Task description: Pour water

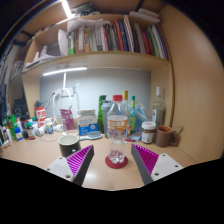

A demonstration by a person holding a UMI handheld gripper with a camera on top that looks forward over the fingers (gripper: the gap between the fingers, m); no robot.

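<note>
Gripper view — claw [112,165] open before bottle [117,122].

gripper [107,160] | 2 pale grey fingers | magenta pads [147,157] with dotted texture, inner faces

We see the gripper [113,162] with fingers spread, their purple pads [146,158] flanking a glass [117,155] on a red coaster [117,162]. Just beyond stands a water bottle [117,118]; a black cup [69,145] sits left, a shelf of books [110,38] above.
</note>
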